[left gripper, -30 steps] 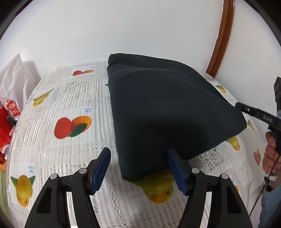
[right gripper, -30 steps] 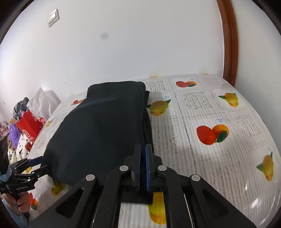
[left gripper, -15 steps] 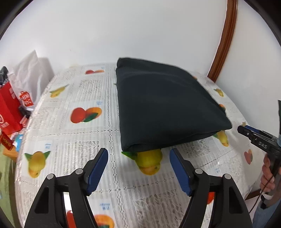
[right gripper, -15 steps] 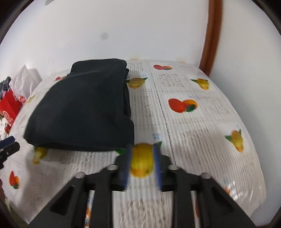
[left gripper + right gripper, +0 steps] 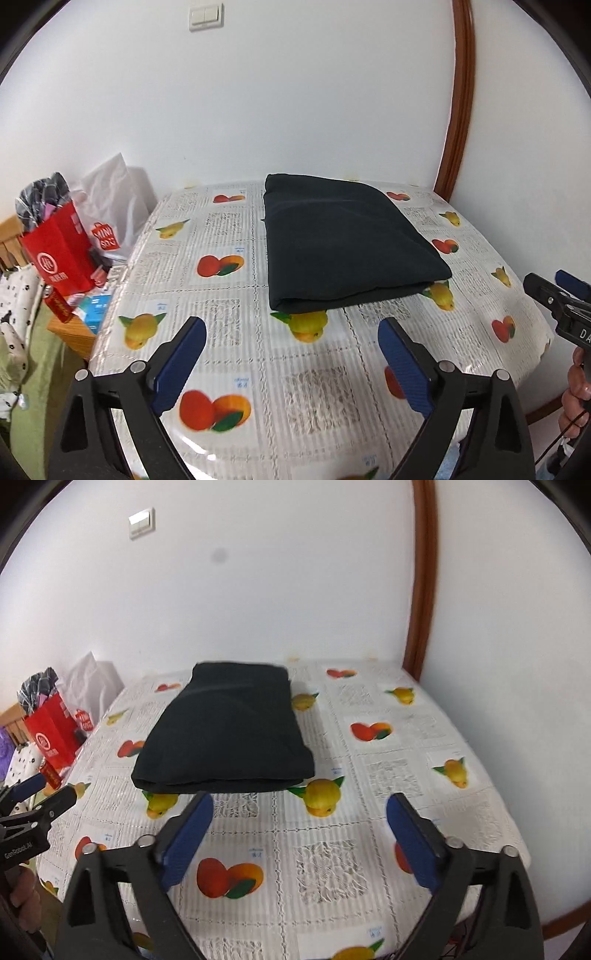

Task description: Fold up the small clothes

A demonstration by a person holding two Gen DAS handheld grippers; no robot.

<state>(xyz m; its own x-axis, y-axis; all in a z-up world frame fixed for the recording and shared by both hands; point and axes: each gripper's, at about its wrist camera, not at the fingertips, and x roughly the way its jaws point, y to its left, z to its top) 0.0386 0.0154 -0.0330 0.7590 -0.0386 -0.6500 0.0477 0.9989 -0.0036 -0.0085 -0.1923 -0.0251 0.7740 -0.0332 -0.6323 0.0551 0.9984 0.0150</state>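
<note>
now | dark folded garment (image 5: pixel 343 243) flat mid-counter (image 5: pixel 317 373), long axis running away | left tool (image 5: pixel 291 363) wide, empty | right tool (image 5: pixel 299 840) wide, empty | both short of its near edge, about equally near

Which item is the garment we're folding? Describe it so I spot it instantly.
Start at the table with the fruit-print cloth. The garment lies on its far half, near the wall. It is the only plain dark thing there, folded into a flat rectangle.
</note>
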